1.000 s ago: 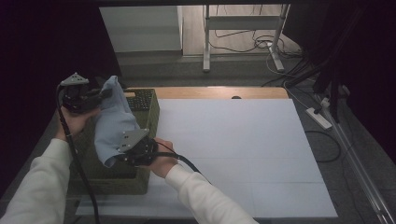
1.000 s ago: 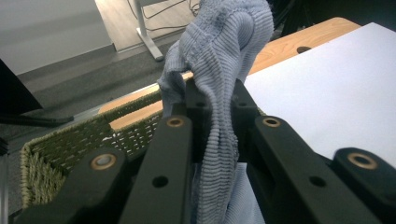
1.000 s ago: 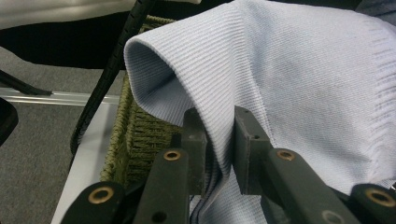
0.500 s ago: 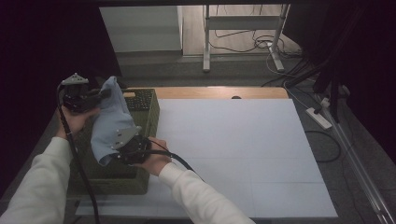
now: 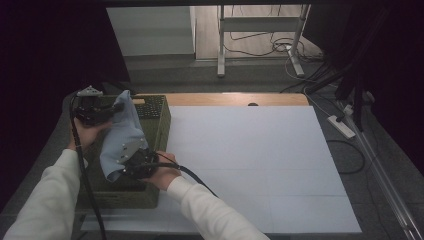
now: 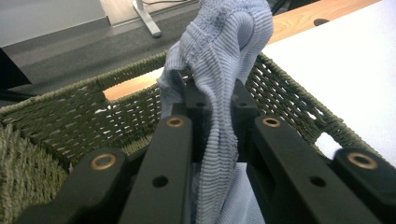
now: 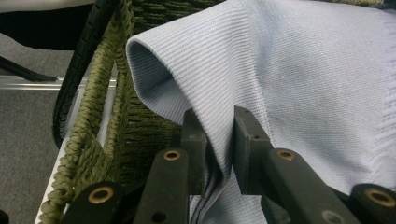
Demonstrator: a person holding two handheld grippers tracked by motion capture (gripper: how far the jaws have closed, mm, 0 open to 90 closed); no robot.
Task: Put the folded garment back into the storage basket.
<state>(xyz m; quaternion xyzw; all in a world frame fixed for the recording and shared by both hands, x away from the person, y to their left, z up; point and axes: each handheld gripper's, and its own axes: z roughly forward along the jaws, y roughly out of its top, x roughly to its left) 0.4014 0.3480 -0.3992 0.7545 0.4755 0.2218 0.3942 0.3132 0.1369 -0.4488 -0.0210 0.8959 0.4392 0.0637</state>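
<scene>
A light blue ribbed cloth hangs stretched between my two grippers over a green woven basket at the table's left. My left gripper is shut on the cloth's far end, a bunched fold of cloth rising between its jaws above the basket's far wall. My right gripper is shut on the near end, where a folded edge of cloth is pinched between the jaws, next to the basket's braided rim.
A large white sheet covers the table to the right of the basket. A wooden strip runs along the far table edge. Cables, a metal stand and a power strip lie on the floor beyond.
Both grippers have sunk a little with the cloth, bringing it lower over the basket. The right gripper has drifted slightly left.
</scene>
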